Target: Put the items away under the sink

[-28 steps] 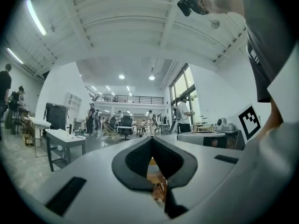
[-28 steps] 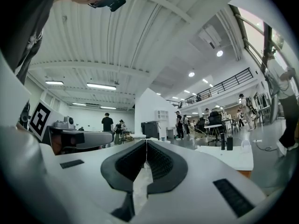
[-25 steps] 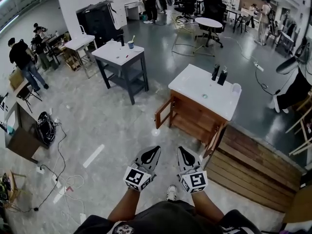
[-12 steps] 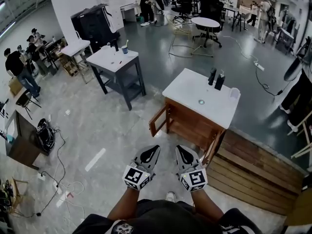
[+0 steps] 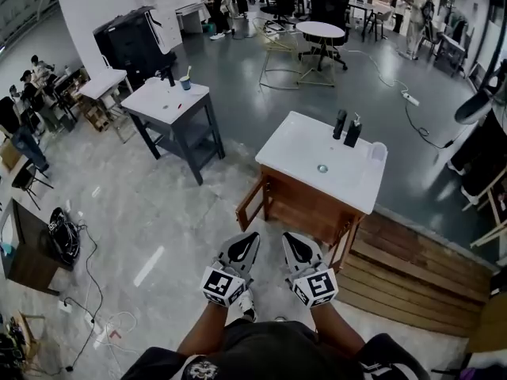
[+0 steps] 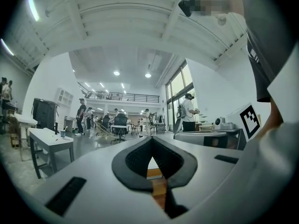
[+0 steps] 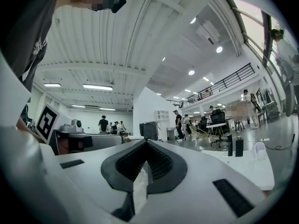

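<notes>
Items (image 5: 352,134) not in hand yet, standing far ahead on the white counter (image 5: 301,145). Nearest, left gripper (image 5: 251,239) and right gripper (image 5: 288,238) held low, side by side before the body, tips pointing forward. Both tongs narrow, closed tip to tip, with nothing between. Carried so probably for walking, not for reaching: nothing within range to grasp.

Below them, bare pale floor (image 5: 182,212). Further on, wooden cabinet (image 5: 305,204) under the sink (image 5: 322,168), its left door (image 5: 249,201) swung open and another door (image 5: 345,247) open at the right corner, likely left so to receive things inside. Beside it on the right, low wooden platform (image 5: 412,279).

Behind the sink, two dark bottles (image 5: 340,123) close together near the back edge, and a white cup (image 5: 379,150) near them at the corner. All upright, probably easy to pinch from the side.

Beyond, grey table (image 5: 168,101), round white table (image 5: 319,29), people (image 5: 416,5) at far desks.

Next, by judgement: coming closer, opening one pair of tongs, taking a bottle at its middle. Risk: knocking over the neighbour bottle.
</notes>
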The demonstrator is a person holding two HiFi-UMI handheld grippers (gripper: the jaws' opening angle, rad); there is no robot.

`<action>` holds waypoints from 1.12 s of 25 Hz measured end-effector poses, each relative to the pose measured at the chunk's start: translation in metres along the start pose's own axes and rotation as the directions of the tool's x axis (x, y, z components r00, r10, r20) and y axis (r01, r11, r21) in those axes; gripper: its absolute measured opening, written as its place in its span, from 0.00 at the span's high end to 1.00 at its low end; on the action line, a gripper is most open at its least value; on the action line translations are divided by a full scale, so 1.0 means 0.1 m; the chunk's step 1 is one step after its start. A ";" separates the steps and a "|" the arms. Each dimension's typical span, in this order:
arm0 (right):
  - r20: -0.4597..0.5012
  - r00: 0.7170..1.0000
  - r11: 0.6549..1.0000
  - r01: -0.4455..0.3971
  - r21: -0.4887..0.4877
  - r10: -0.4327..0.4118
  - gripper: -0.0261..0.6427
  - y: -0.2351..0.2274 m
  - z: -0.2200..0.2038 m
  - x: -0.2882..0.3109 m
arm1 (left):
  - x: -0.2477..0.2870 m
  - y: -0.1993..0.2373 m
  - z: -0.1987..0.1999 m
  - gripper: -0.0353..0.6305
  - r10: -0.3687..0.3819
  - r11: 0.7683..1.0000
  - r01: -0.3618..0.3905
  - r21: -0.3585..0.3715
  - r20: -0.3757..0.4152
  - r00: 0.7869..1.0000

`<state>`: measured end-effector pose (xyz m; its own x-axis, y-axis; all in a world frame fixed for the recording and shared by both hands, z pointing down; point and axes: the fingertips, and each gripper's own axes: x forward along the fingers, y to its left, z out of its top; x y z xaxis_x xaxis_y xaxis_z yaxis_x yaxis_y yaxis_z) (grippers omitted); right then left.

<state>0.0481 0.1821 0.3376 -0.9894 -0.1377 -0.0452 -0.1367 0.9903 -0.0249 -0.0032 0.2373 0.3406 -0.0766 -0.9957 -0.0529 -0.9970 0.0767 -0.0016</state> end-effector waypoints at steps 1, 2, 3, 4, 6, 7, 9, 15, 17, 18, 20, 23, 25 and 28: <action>-0.002 1.000 1.000 0.008 -0.003 -0.008 0.93 -0.01 -0.01 0.10 | 0.05 0.09 0.00 0.95 -0.013 1.000 0.013 0.000 -0.001 1.000; -0.004 1.000 1.000 0.018 -0.012 -0.018 0.93 -0.03 -0.01 0.21 | 0.10 0.18 0.00 0.95 -0.027 1.000 0.027 -0.001 -0.004 1.000; -0.003 1.000 0.999 0.030 -0.027 -0.030 0.93 -0.04 0.00 0.32 | 0.15 0.29 0.01 0.95 -0.040 0.999 0.040 -0.001 -0.005 0.999; 0.000 0.999 0.998 0.044 -0.046 -0.044 0.93 -0.06 0.02 0.43 | 0.21 0.40 0.03 0.95 -0.053 0.999 0.053 -0.001 -0.001 0.999; 0.006 0.997 0.994 0.075 -0.080 -0.075 0.93 -0.11 0.06 0.61 | 0.33 0.60 0.07 0.95 -0.076 0.997 0.076 0.001 0.009 0.997; 0.006 0.996 0.992 0.090 -0.089 -0.090 0.93 -0.14 0.07 0.69 | 0.39 0.69 0.08 0.95 -0.086 0.996 0.086 0.003 0.010 0.996; 0.002 0.993 0.989 0.115 -0.093 -0.115 0.93 -0.19 0.05 0.85 | 0.48 0.87 0.07 0.95 -0.105 0.994 0.105 0.004 0.006 0.994; -0.010 0.984 0.975 0.174 -0.135 -0.177 0.93 -0.22 0.04 1.17 | 0.66 1.19 0.07 0.95 -0.177 0.984 0.177 0.005 0.021 0.984; -0.014 0.980 0.972 0.193 -0.134 -0.197 0.93 -0.23 0.01 1.23 | 0.70 1.23 0.05 0.95 -0.199 0.980 0.199 0.007 0.023 0.980; -0.017 0.978 0.971 0.203 -0.127 -0.207 0.93 -0.24 -0.01 1.25 | 0.72 1.24 0.04 0.95 -0.210 0.978 0.210 0.006 0.022 0.977; -0.026 0.975 0.969 0.216 -0.117 -0.220 0.93 -0.26 -0.05 1.27 | 0.75 1.25 0.02 0.95 -0.231 0.973 0.231 0.003 0.020 0.973; -0.040 0.971 0.967 0.230 -0.108 -0.235 0.93 -0.29 -0.11 1.29 | 0.80 1.25 0.00 0.95 -0.262 0.965 0.262 -0.008 0.018 0.965; -0.052 0.966 0.963 0.248 -0.105 -0.254 0.93 -0.36 -0.17 1.29 | 0.87 1.22 -0.05 0.95 -0.283 0.959 0.284 -0.013 0.013 0.959; -0.064 0.956 0.955 0.280 -0.097 -0.287 0.93 -0.49 -0.24 1.25 | 1.00 1.17 -0.14 0.95 -0.314 0.949 0.314 -0.018 0.001 0.949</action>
<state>-0.0701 0.1165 0.3575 -0.9097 -0.4143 0.0279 -0.4122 0.9091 0.0602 -0.1273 0.1458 0.3493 0.2403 -0.9694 -0.0508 -0.9706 -0.2406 -0.0002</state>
